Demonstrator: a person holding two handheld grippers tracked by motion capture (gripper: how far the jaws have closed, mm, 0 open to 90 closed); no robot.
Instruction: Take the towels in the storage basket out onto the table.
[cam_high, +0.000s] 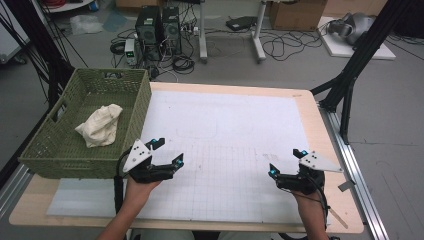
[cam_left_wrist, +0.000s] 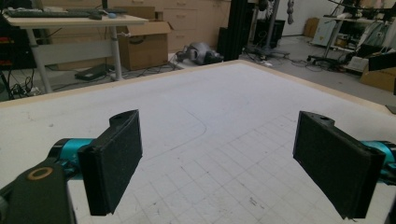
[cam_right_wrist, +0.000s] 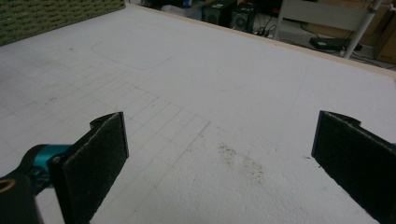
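Lying in the green basket (cam_high: 60, 145), the cream cloth (cam_high: 100, 125) sits at ten o'clock from the left gripper (cam_high: 168, 152); both it and the right gripper (cam_high: 286, 161) gape wide, empty, over the bench (cam_high: 320, 120).

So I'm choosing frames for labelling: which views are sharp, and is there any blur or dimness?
High view: evenly lit but coarse, with the cream cloth in the green basket readable. Left gripper view: the left gripper has sharp jaws, and the room behind is softer and bright. Right gripper view: dimmer, and the right gripper has slightly soft jaws.
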